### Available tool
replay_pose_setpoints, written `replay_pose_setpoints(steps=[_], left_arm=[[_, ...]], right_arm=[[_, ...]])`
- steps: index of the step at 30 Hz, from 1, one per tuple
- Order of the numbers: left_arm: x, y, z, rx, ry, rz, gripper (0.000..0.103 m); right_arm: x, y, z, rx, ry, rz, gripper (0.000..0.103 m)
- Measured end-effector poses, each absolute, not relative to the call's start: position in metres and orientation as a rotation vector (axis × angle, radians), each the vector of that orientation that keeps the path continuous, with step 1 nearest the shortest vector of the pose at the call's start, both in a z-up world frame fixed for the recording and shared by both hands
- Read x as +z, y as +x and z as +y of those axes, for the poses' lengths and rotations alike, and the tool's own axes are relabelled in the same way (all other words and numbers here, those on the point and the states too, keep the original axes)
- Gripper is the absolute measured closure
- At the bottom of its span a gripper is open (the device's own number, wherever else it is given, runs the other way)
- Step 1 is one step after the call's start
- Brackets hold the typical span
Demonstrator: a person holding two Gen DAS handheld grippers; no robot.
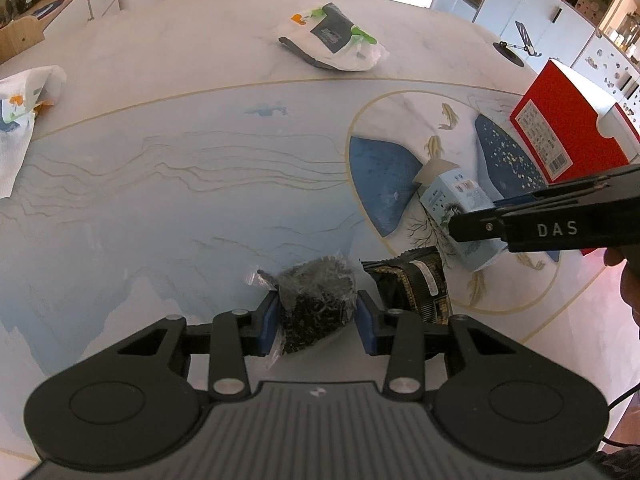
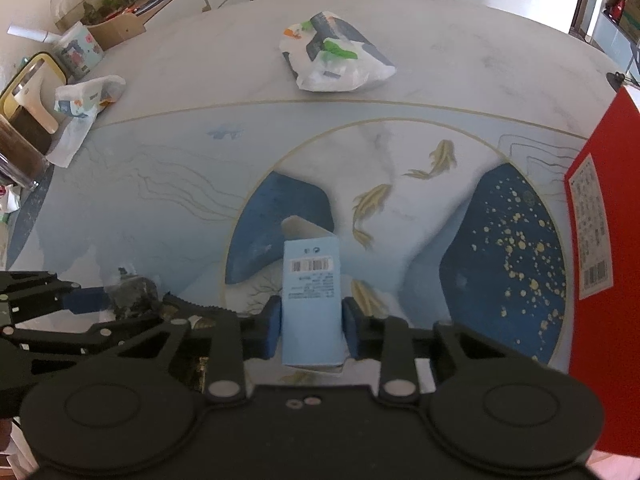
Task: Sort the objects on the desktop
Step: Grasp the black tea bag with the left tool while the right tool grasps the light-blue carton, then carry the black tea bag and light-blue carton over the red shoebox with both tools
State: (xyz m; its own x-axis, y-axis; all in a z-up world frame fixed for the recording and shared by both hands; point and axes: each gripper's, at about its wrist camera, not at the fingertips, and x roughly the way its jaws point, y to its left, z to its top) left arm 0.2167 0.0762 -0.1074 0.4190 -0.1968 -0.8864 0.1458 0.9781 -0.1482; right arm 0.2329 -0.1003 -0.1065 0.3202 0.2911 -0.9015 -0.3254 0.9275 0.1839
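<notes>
Blue pads of the left tool [image 1: 316,322] are clamped on a clear plastic bag of dark dried leaves [image 1: 316,304], which lies on the painted pale-blue tabletop [image 1: 160,200]. Just right of that bag, this view shows a black-and-gold foil packet [image 1: 416,288]. Further right comes the right tool [image 1: 472,222], side-on, across a light-blue cardboard carton [image 1: 456,200]; from here its grip can't be judged. Behind stands a red cardboard box [image 1: 560,132]. A white plastic bag with green print [image 1: 336,40] lies at the far side, and crumpled white paper towel [image 1: 24,128] at the left edge.

Over to the right wrist view: the right tool [image 2: 310,324] has its blue pads pressed on both sides of the light-blue carton [image 2: 310,300], barcode up, over the painted fish circle. The foil packet is mostly hidden under the tool body. At far left, the left tool [image 2: 116,300] pinches the leaf bag [image 2: 134,294]. The red box [image 2: 600,280] fills the right edge. Only this view shows a patterned round tin [image 2: 78,52] beyond the paper towel [image 2: 84,104].
</notes>
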Motion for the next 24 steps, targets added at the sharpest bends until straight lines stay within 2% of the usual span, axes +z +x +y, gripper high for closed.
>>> replay_pose_setpoints(steps=[24], left_arm=[[-0.101, 0.200, 0.076, -0.224, -0.073, 1.115, 0.066]], right_arm=[[-0.099, 0.204, -0.133, 0.375, 0.018, 1.175, 0.073]])
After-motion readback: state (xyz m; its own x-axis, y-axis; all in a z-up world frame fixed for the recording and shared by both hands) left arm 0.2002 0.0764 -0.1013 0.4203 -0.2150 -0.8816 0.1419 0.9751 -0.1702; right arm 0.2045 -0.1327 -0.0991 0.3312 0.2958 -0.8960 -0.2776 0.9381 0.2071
